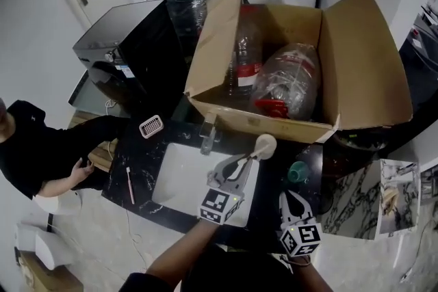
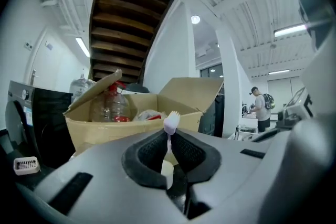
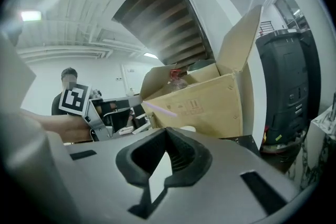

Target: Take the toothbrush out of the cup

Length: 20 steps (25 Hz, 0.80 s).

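Head view first: the left gripper [image 1: 246, 159] is out over the sink [image 1: 174, 178], jaws clamped on the toothbrush [image 1: 253, 155], which runs on from its tips toward the cup [image 1: 265, 145] just ahead. Whether the brush end touches the cup's rim can't be told from up here. The right gripper [image 1: 294, 191] sits to the right of the left one and a little behind, with a teal thing [image 1: 297, 172] just past its tips. Beyond both grippers stands an open box [image 1: 363, 65] with bottles [image 1: 287, 82] in it. Far off to the left gripper's left, a second brush [image 1: 130, 185] lies on the dark counter [image 1: 140, 161], and a person [image 1: 41, 147] sits past that.

Left gripper view now: the pads are pressed onto the toothbrush's thin neck, and the white and lilac bristle head pokes up just beyond the tips. A cream patch shows low in the slit between the pads, with the box straight ahead.

Right gripper view: these jaws stand a little apart with nothing gripped, only a pale surface showing through the gap. Up and to the left, the left gripper holds the lilac handle slanting in the air in front of the box. The cup's cream rim peeks just above the right gripper's tips, below the handle's end.
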Each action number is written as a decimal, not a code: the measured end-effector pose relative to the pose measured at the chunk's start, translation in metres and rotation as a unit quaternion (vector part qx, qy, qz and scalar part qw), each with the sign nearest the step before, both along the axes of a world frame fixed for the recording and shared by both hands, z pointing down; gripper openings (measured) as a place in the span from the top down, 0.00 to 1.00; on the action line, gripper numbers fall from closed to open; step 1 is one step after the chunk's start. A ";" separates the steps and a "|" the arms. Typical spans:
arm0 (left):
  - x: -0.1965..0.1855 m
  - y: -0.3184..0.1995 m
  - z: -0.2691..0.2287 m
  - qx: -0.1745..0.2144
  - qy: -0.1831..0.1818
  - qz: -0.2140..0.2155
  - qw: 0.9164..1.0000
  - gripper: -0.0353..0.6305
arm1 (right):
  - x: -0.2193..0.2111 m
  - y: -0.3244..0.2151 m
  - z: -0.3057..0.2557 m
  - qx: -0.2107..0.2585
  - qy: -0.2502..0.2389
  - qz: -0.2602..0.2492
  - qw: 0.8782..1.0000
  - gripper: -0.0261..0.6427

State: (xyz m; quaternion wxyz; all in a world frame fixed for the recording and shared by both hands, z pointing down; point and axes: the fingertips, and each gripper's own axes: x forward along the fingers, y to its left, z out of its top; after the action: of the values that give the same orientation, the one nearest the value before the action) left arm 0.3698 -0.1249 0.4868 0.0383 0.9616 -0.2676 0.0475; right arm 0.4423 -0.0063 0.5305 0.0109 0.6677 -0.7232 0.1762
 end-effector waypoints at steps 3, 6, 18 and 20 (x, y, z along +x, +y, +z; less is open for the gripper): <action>-0.031 0.006 -0.021 0.009 0.022 -0.010 1.000 0.88 | -0.030 -0.007 -0.005 0.004 0.004 -0.029 1.000 0.94; -0.068 0.008 -0.035 0.014 0.034 -0.027 0.999 0.88 | -0.065 -0.015 -0.010 0.008 0.008 -0.060 0.998 0.94; -0.246 0.009 -0.043 0.005 0.056 -0.121 0.991 0.88 | -0.229 -0.052 -0.019 0.015 0.024 -0.165 0.986 0.94; -0.279 0.007 -0.040 0.006 0.056 -0.129 0.990 0.88 | -0.260 -0.058 -0.021 0.014 0.028 -0.177 0.984 0.94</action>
State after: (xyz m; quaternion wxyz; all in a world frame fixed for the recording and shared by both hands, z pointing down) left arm 0.0903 -0.1180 0.4468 0.0535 0.9204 -0.3871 -0.0131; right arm 0.1822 -0.0640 0.5091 0.0528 0.5343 -0.8316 0.1421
